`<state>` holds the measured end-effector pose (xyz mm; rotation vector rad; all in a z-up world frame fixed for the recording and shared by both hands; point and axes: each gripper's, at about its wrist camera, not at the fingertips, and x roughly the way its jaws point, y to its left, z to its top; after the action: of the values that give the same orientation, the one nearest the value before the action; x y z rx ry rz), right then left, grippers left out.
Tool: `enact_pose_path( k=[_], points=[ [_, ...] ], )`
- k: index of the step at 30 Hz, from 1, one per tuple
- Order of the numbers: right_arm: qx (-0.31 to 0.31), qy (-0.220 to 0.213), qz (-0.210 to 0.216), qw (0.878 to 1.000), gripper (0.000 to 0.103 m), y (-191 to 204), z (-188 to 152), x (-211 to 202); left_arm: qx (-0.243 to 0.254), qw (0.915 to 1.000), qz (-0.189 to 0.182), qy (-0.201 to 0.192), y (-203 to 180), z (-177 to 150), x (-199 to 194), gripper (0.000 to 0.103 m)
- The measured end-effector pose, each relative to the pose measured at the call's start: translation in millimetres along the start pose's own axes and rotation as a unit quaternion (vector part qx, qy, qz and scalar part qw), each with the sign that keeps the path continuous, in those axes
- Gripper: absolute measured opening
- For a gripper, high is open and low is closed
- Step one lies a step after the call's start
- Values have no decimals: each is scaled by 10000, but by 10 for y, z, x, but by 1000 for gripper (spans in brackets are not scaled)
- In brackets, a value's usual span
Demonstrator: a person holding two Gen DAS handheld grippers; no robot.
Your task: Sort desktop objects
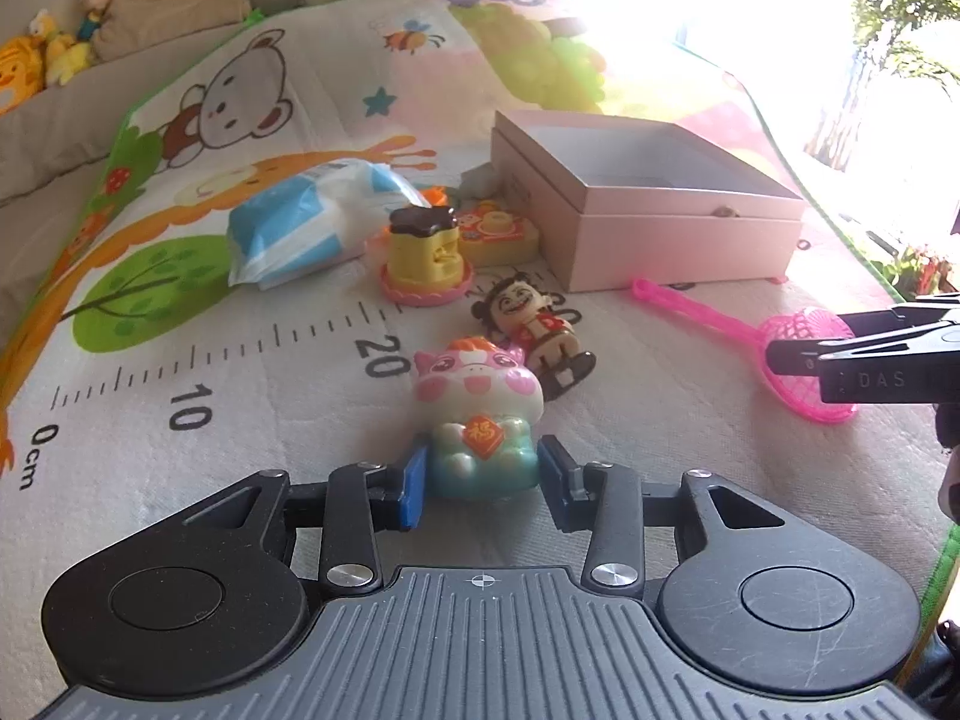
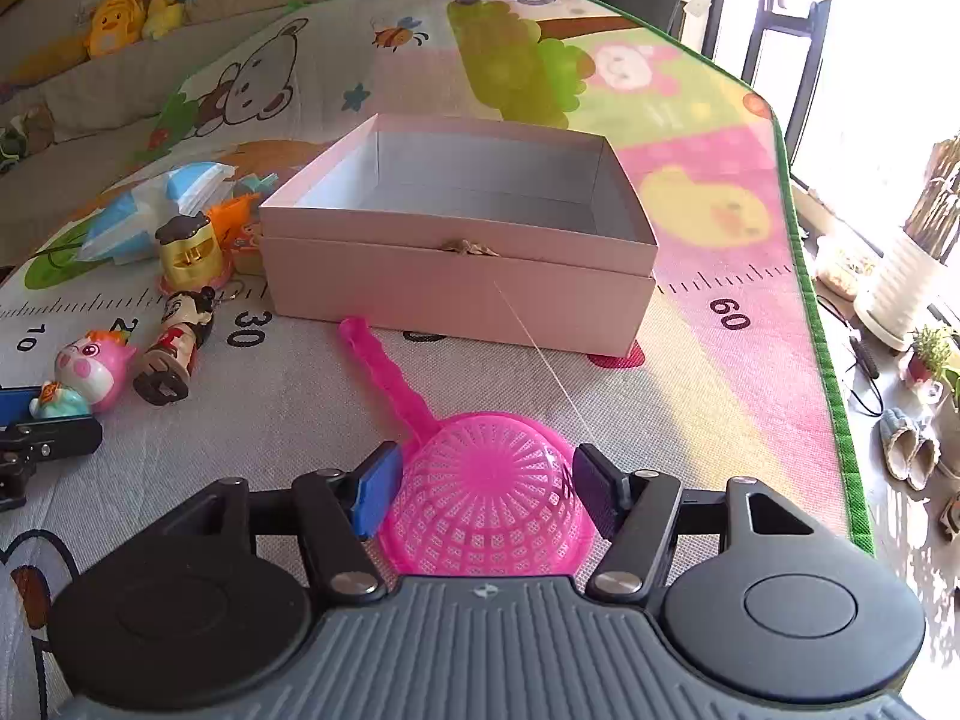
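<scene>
Looking down the left wrist camera first, the left gripper [image 1: 483, 483] has its blue pads [image 1: 413, 489] set on either side of the pink pig toy [image 1: 480, 414], which lies on the play mat [image 1: 240, 384] with its teal base toward the camera. The left pad touches that base; the right pad sits just beside it, and contact there is hard to call. Jaws are drawn in narrow around it. Just beyond the pig lies a grinning doll figure [image 1: 537, 330], then a yellow stamp toy [image 1: 425, 258] on a pink base, with a blue-and-white wipes pack [image 1: 306, 222] to its left. The open pink box [image 1: 648, 204] stands farther back on the right. A pink strainer [image 1: 798, 354] lies at the right edge, with the right gripper's dark fingers over its basket.

Over to the right wrist camera: the right gripper [image 2: 483, 495] sits half spread, pads flanking the strainer's [image 2: 486, 495] upturned mesh basket, both pads right at its rim. The handle runs away toward the box [image 2: 462, 288], whose inside shows bare white walls. Off at the left edge, the pig [image 2: 90, 369] and the doll [image 2: 177, 348] lie side by side, the left gripper's [image 2: 27, 420] tip at the pig's base.
</scene>
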<state>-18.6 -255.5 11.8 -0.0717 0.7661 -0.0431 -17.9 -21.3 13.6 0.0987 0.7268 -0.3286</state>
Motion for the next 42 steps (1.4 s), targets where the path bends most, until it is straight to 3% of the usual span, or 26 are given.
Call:
enact_pose_path(
  k=[3,9,15,19,24,32,42],
  points=[
    [-11,-61,156,9999,64,30,-8,13,143,9997,183,-15,-26,1,25,58],
    [132,-113,423,9990,67,45,29,98,287,9984,492,-28,41,54,86,75],
    [227,-197,660,9974,71,85,75,172,427,9916,1190,-268,195,200,139,80],
    [131,-302,607,9976,76,155,70,240,192,9914,1261,-294,333,279,114,81],
    [56,-364,676,9970,77,161,75,247,-87,9939,1080,-225,368,320,101,81],
    [-194,-637,340,9972,77,121,103,94,-174,9973,682,-186,310,185,-7,84],
    [-156,-633,487,9967,80,54,47,31,-271,9994,177,-121,147,284,-67,84]
  ],
)
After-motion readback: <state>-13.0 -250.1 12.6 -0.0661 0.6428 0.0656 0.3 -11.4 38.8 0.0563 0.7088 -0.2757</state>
